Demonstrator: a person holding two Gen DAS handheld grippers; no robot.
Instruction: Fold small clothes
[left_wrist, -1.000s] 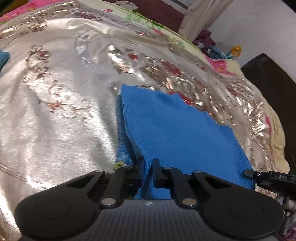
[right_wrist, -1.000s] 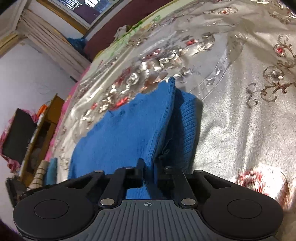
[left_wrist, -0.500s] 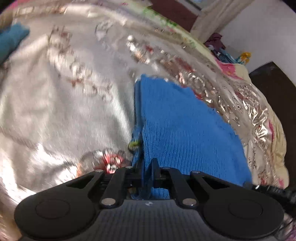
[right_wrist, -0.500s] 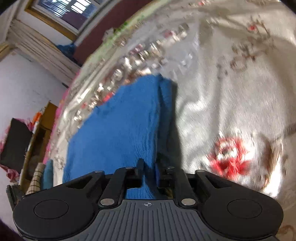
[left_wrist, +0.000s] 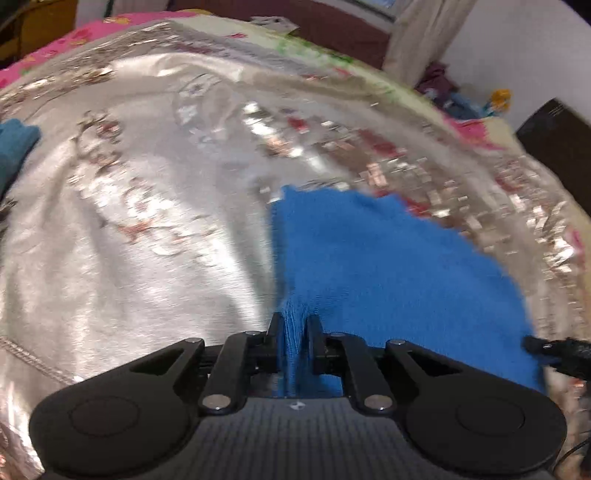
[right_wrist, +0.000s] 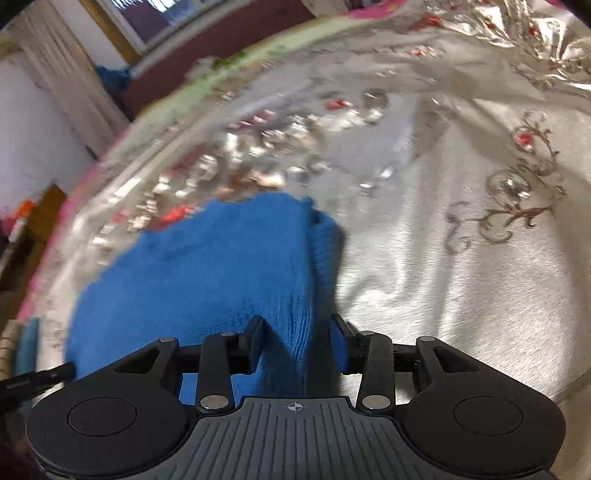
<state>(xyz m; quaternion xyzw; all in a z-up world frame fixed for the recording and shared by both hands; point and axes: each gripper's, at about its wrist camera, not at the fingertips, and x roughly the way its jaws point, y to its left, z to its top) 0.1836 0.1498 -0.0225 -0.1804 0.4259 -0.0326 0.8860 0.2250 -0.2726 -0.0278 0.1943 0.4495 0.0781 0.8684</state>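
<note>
Silver satin bedspread (left_wrist: 155, 258) with red and bronze embroidery underfoot, pink floral sheet (left_wrist: 74, 40) at the far edge, curtain (left_wrist: 417, 33) and white wall beyond; all somewhat blurred.

Blue knitted garment (left_wrist: 388, 273) spread on the bedspread, already doubled over: upper layer lying over a ribbed lower layer (right_wrist: 327, 254) that peeks out along 1 side in the right wrist view. Looks like at least 1 fold laid down, edges roughly but not neatly matched.

Left gripper (left_wrist: 294, 326): jaws just starting to part, only a narrow gap, a pinched ridge of blue knit between the fingers (left_wrist: 274, 328). Fabric apparently touching the pads, though blur prevents certainty about pressure.

Right gripper (right_wrist: 295, 328): jaws opening, clearly wider, near edge of the blue knit running between the fingers (right_wrist: 255, 332) with visible slack on either side. No real hold left on this side.

Judged stage: release at the end of a fold, both near corners set down on the bedspread. Left to do, as far as can be judged: full let-go, withdrawal without dragging the top layer, perhaps 1 more fold or a smoothing pass. Teal cloth (left_wrist: 14, 147) at the far left edge of the left wrist view, possibly another piece awaiting its turn; cannot tell.
</note>
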